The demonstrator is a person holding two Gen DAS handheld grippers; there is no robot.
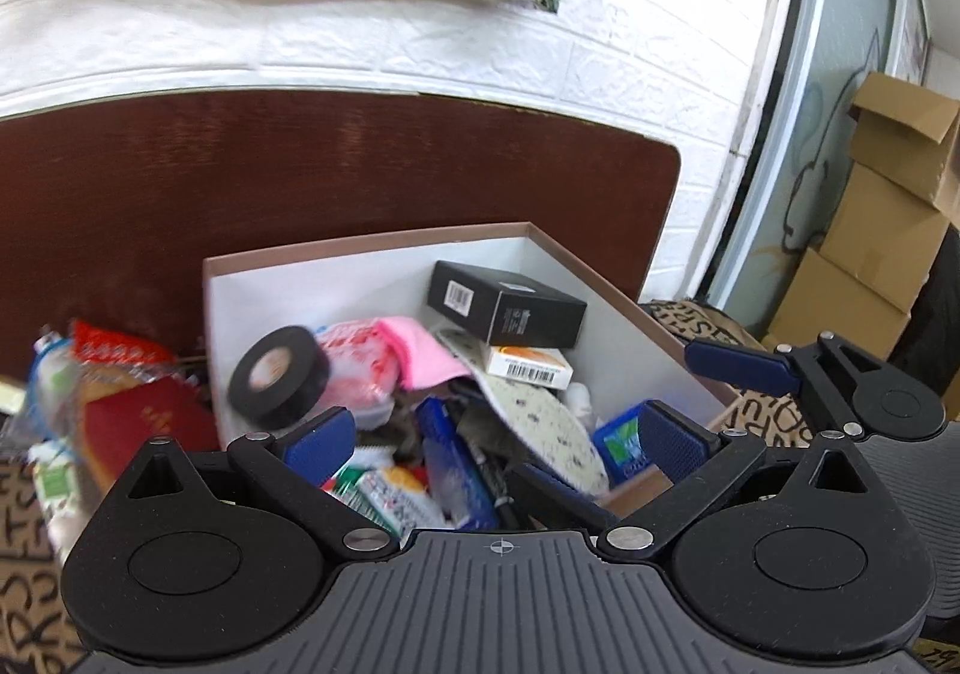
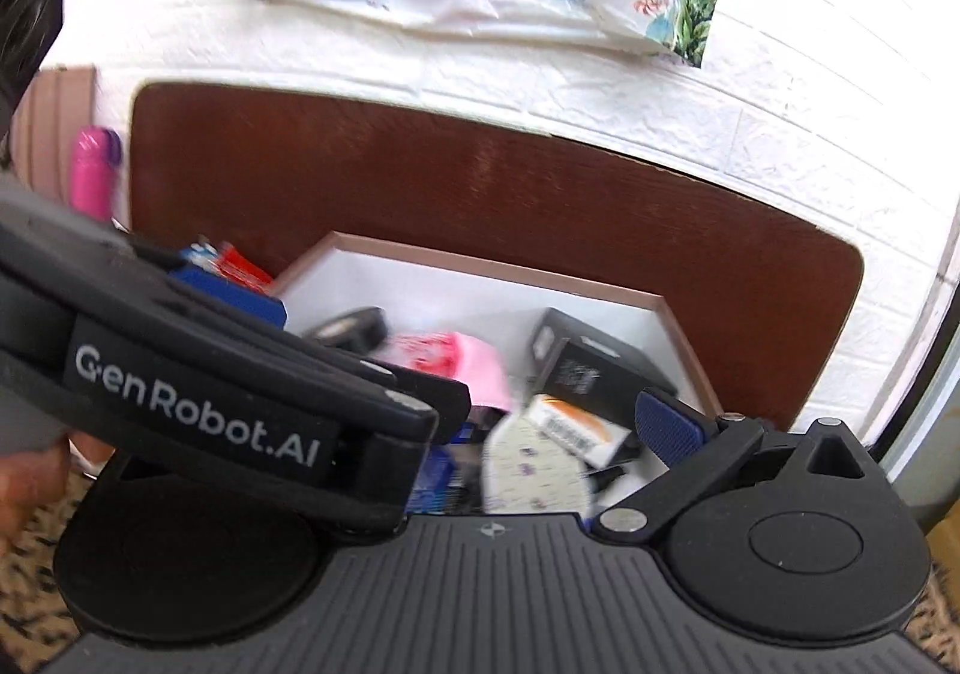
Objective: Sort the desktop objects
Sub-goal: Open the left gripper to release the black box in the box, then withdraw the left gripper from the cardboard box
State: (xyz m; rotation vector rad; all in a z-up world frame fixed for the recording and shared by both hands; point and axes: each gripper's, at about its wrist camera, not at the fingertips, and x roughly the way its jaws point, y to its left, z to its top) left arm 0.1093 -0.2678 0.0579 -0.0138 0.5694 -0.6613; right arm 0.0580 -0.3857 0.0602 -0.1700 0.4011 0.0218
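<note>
From the left wrist view, the left hand-held gripper [image 1: 495, 437] hung released over the near edge of the cardboard box [image 1: 600, 266], its blue pads spread wide with nothing between them. The box already held a roll of black tape [image 1: 279, 377], a black carton [image 1: 507, 305], a pink cloth [image 1: 420, 353], a small orange-and-white carton [image 1: 528, 365] and more beneath. Left of the box, on the bench [image 1: 300, 164], a pile of red and clear packets [image 1: 120, 404] lay unsorted. The right hand-held gripper [image 1: 744, 368] showed at the far right.

From the right wrist view, the left tool's body crossed the near left and hid one finger of the right hand-held gripper [image 2: 669, 431], so I could not tell whether it was released or clenched. The box [image 2: 480, 269] sat just ahead.

By my judgement the step was choosing the next item: the left would need to swing to the packets outside the box and close on one
</note>
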